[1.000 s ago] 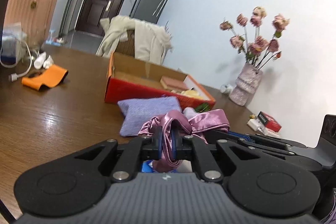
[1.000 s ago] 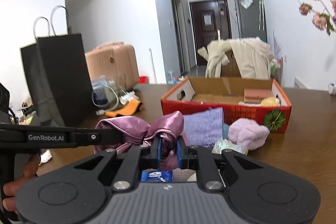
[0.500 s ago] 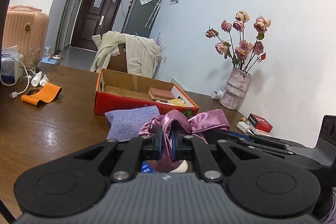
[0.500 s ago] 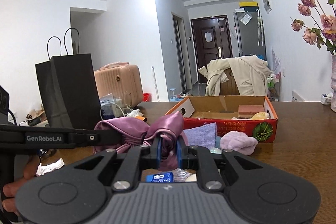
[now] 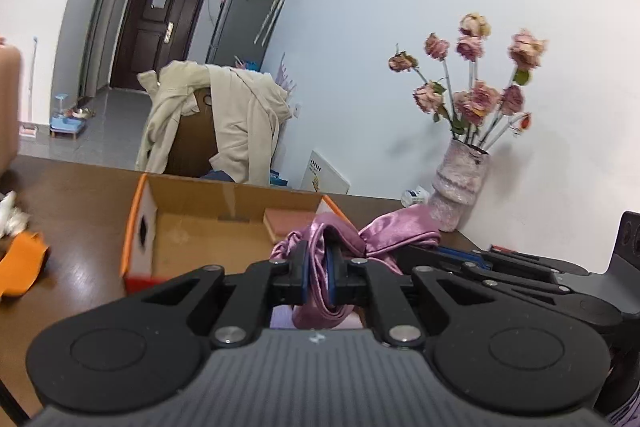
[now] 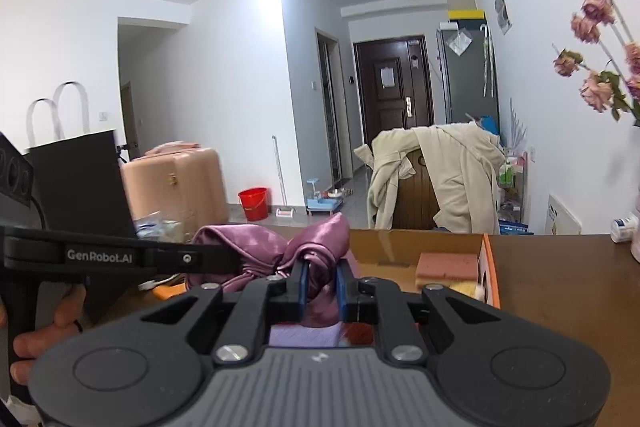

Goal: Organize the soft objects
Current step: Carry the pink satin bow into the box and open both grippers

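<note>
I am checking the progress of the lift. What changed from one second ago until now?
Both tools carried the purple satin cloth up and forward: the cardboard box now sits close below it, and the lilac cloth is nearly hidden under the tools. Unchanged: left tool and right tool stay shut on the satin.

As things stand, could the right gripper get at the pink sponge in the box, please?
Probably not yet: the right gripper is shut on the purple satin cloth, which the left gripper also clamps; the pink sponge itself lies uncovered.
</note>
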Available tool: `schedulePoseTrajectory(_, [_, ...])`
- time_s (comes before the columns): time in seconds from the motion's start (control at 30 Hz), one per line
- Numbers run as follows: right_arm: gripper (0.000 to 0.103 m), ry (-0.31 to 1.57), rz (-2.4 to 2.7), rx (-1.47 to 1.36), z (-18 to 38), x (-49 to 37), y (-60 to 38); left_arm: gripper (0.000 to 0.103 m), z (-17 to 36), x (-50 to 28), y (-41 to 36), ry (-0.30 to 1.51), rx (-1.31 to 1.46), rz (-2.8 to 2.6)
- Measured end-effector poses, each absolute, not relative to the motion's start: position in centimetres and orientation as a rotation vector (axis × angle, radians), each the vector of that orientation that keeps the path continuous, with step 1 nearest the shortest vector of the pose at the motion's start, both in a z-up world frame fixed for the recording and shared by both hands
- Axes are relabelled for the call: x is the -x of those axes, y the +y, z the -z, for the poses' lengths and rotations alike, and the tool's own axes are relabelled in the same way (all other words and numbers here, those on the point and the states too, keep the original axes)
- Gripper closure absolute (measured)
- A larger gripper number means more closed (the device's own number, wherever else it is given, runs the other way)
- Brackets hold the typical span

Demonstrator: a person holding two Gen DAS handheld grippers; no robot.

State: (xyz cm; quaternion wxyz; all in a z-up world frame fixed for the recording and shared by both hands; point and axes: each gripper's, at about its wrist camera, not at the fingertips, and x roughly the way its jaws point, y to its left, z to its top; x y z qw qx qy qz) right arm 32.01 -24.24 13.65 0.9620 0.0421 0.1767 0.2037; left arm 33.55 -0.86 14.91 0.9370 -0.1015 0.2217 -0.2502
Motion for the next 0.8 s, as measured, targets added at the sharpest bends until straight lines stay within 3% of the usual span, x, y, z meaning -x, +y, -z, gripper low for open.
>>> schedulePoseTrajectory(0.3, [0.089,0.593,-0.352,-0.192,-8.6,-48.9,-27.6,0.094,-10.9,-49.4,-5.3,0.629,0.186,0.489])
schedulePoseTrajectory(0.53, [0.088,0.731,-0.274,-0.107,-4.0,-53.9,-26.8,0.091,-6.1,-55.0,-6.3,0.781,0.182,0.435])
schedulePoseTrajectory(0.8, [0.07,0.715,-0.24,-0.034,-4.8,-52.7,-25.7,0.068,-7.8,-52.8,-4.6,0.742,0.171,0.414])
